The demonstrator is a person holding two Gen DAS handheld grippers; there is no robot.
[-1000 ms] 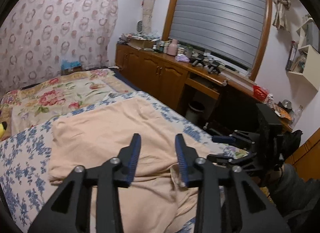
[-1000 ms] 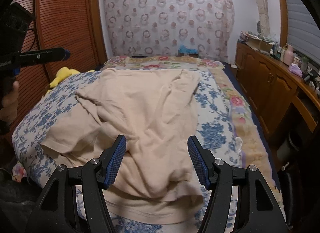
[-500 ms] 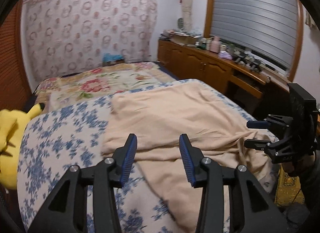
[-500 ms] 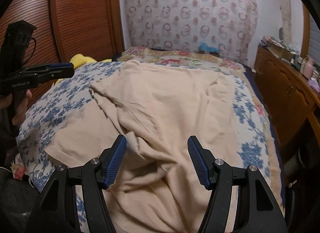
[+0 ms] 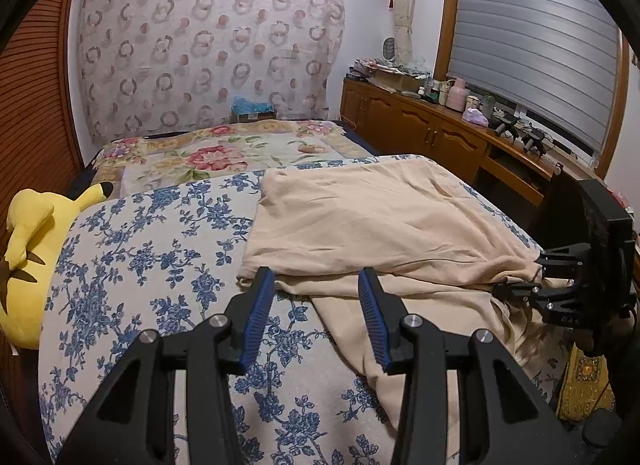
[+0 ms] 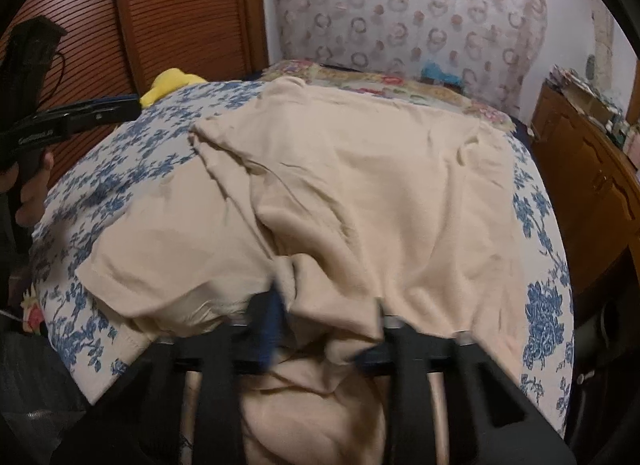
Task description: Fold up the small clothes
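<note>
On the bed (image 5: 132, 265), the beige garment (image 5: 384, 221) now lies bunched toward the right side, where half a second ago it spread wider across the blue-flowered cover. The right gripper (image 6: 320, 329) has dropped from above the cloth into its near hem; the left gripper (image 5: 316, 305) has swung left, so more bare cover shows beneath it.

In the left wrist view the garment's left edge runs from the far corner down to a folded corner just beyond the left fingers (image 5: 260, 313). Left of that edge the flowered cover is open as far as the yellow plush toy (image 5: 36, 249) at the bed's side. The near hem hangs over the front edge of the bed. To the right stands a wooden counter (image 5: 460, 133) crowded with small items, close beside the bed.

The left fingers are spread apart with nothing between them, hovering above the cover just short of the cloth. The right fingers (image 6: 272, 317) are blurred and half buried in folds; cloth lies between them, but whether they have pressed together on it cannot be told. Seen from the left, the right gripper (image 5: 532, 285) meets the garment's bunched right corner.
</note>
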